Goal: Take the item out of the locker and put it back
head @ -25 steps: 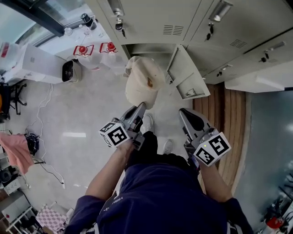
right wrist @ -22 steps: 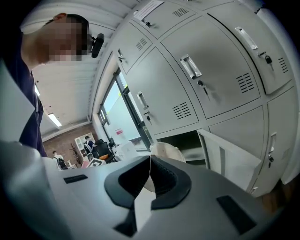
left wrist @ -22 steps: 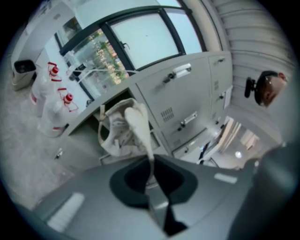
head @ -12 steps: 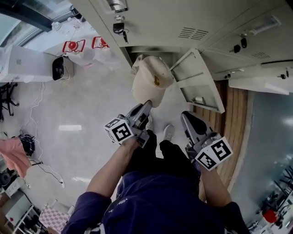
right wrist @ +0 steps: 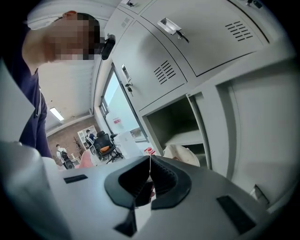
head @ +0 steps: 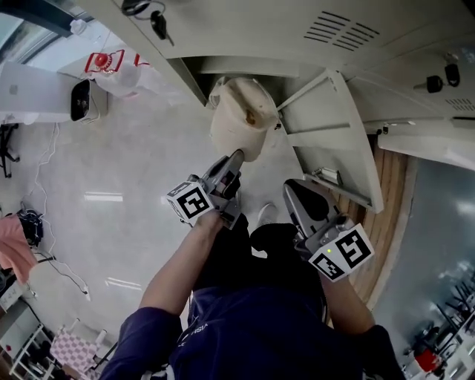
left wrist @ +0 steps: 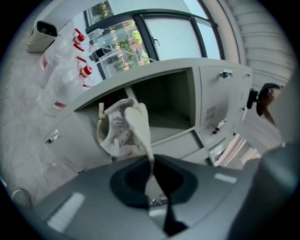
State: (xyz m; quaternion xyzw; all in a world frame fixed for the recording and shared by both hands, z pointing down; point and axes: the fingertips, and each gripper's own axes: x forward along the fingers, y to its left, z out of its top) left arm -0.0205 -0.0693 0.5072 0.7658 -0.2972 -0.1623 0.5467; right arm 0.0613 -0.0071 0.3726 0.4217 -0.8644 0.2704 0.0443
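Note:
A beige cap (head: 241,119) hangs at the mouth of the open locker compartment (head: 223,68), its crown partly inside. My left gripper (head: 236,157) is shut on the cap's brim just below it. In the left gripper view the brim (left wrist: 140,129) runs down between the closed jaws of the left gripper (left wrist: 152,161), with the compartment (left wrist: 164,101) behind. My right gripper (head: 291,189) is lower and to the right, shut and empty. In the right gripper view the jaws of the right gripper (right wrist: 149,159) meet, and the cap (right wrist: 180,154) shows beyond them.
The open locker door (head: 334,133) swings out to the right of the cap, close above my right gripper. A key bunch (head: 157,22) hangs from the locker above. Plastic bags with red print (head: 111,67) and a white device (head: 78,100) lie on the floor at left.
My left gripper has carried the cap up and forward, from in front of the locker into the compartment's mouth. The right gripper has stayed low and shut.

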